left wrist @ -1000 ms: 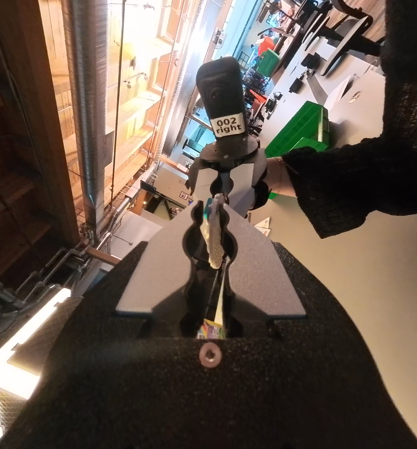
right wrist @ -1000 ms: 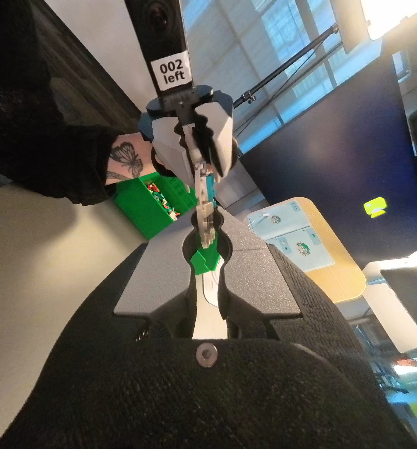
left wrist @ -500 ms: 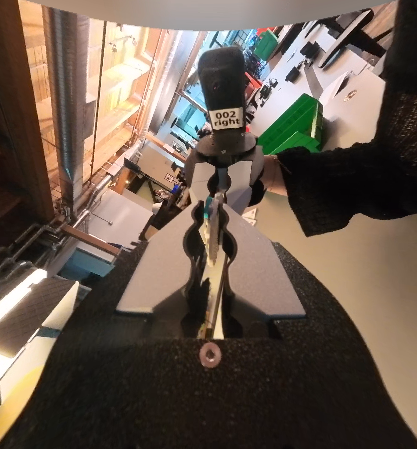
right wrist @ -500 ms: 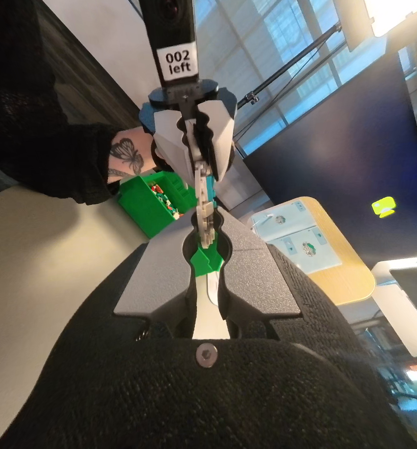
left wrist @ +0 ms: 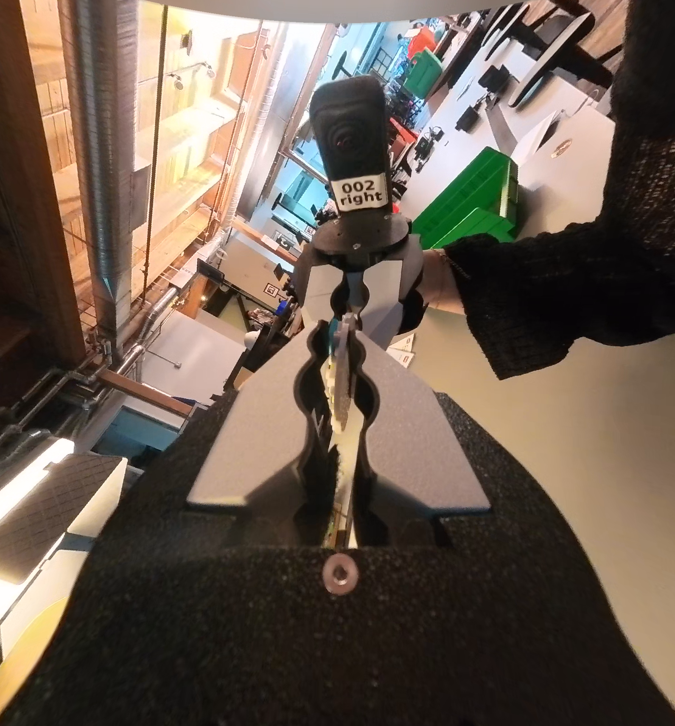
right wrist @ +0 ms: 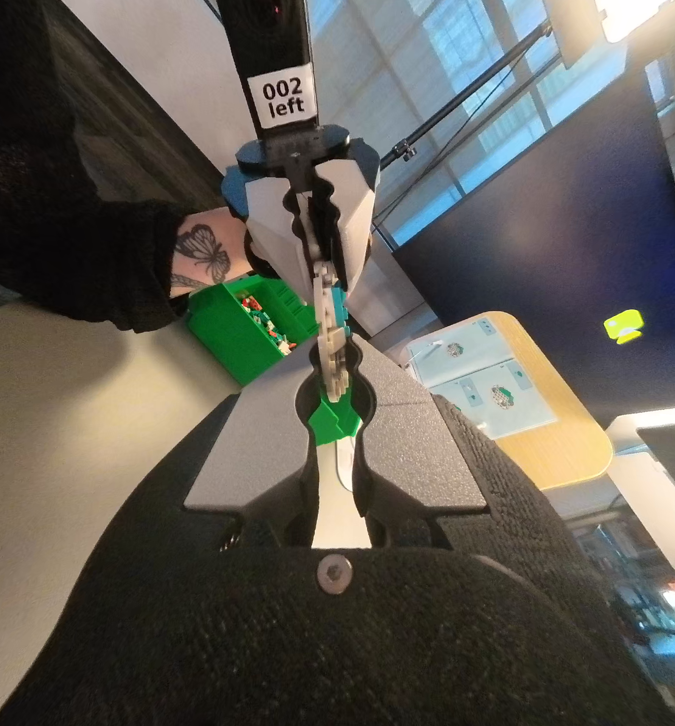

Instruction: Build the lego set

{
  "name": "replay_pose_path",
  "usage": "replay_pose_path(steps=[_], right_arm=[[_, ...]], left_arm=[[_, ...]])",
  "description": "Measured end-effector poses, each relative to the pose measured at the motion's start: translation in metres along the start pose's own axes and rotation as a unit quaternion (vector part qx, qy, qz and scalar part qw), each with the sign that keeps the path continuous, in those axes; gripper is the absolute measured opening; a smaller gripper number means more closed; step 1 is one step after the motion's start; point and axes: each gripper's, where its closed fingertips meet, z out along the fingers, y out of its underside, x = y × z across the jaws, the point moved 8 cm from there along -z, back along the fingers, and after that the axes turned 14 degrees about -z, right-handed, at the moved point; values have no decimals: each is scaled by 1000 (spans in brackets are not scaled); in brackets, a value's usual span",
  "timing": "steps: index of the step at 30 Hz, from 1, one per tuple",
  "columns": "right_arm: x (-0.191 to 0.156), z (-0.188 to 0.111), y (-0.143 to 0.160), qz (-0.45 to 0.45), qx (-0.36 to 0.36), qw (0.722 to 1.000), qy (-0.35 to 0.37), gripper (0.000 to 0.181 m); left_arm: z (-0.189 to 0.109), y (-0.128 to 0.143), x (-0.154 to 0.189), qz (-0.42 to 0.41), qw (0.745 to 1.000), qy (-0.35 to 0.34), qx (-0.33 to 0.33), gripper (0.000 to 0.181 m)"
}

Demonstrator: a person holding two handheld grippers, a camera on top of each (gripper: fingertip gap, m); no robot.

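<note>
A flat grey round lego assembly (right wrist: 327,328) with a teal piece (right wrist: 340,306) on one side hangs edge-on between the two grippers, above the table. My right gripper (right wrist: 334,347) is shut on its near end. My left gripper (right wrist: 322,271) faces it and is shut on the far end. In the left wrist view the assembly (left wrist: 342,377) sits between my left gripper's (left wrist: 338,334) fingers, and the right gripper (left wrist: 347,314) clamps it from the opposite side. The assembly's faces are hidden.
A green bin (right wrist: 229,334) of loose lego pieces stands on the pale table (right wrist: 72,393), and it also shows in the left wrist view (left wrist: 469,204). An open instruction booklet (right wrist: 481,385) lies on a wooden board. Black-sleeved arms (left wrist: 564,283) hold both grippers.
Both grippers have tilted together with the assembly held between them, so the background has swung in both views. The grip on the assembly is unchanged.
</note>
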Motion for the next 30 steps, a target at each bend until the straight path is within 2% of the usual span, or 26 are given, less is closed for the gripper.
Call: replay_pose_path(steps=[3,6,8,9,10,11,13,15,21,23,28,30], right_arm=[[0,1,1,3,-5,1000,2,7],[4,-2,1,16,12,1000,22,7],[8,-4,4,34,29,998,36,8],[11,-6,5,48,51,997,40,8],[12,-9,4,62,81,994,43,8],[14,-12,4,73,105,991,44,8],[17,-17,6,83,128,987,50,8],[18,-20,8,86,133,986,53,8],[17,-21,4,81,149,984,51,8],[16,-19,3,75,143,986,47,8],[15,-17,1,55,114,989,75,11],[16,-23,-1,73,127,986,75,30]], left_arm=[[0,1,-2,-1,1000,-8,3,7],[3,0,-6,-18,998,-41,37,9],[5,2,-11,-49,996,-59,39,29],[6,5,-13,-74,996,-50,25,49],[6,7,-16,-96,994,-48,18,49],[5,8,-17,-105,993,-46,22,45],[1,4,-17,-91,993,-42,63,21],[-3,-1,-16,-91,990,-37,99,5],[2,-2,-16,-123,988,-18,96,19],[3,-3,-14,-118,987,-14,104,9],[-1,-3,-13,-38,995,-39,87,4],[-5,-1,-12,20,996,-63,67,3]])
